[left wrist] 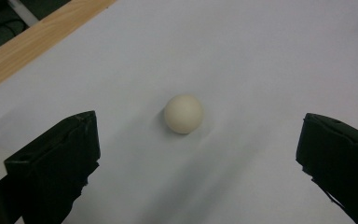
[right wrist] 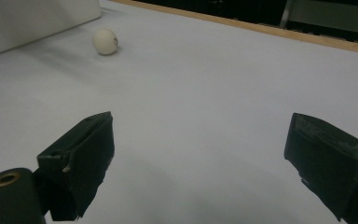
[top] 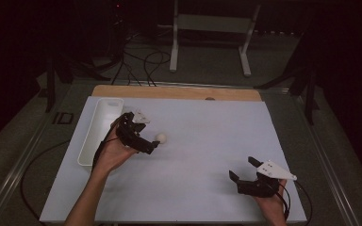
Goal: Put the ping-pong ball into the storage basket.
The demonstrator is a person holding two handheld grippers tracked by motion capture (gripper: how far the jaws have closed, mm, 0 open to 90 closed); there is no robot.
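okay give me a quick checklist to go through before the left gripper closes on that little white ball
1. Left gripper open wide enough for the ball: ok.
2. Ball centred between the jaws: ok in the left gripper view, slightly ahead of the tips.
3. Jaws low enough to meet the ball's middle: cannot tell.
4. Ball lying free on the white table sheet, apart from the white tray: ok.
5. Right gripper open and well clear of the ball: ok.
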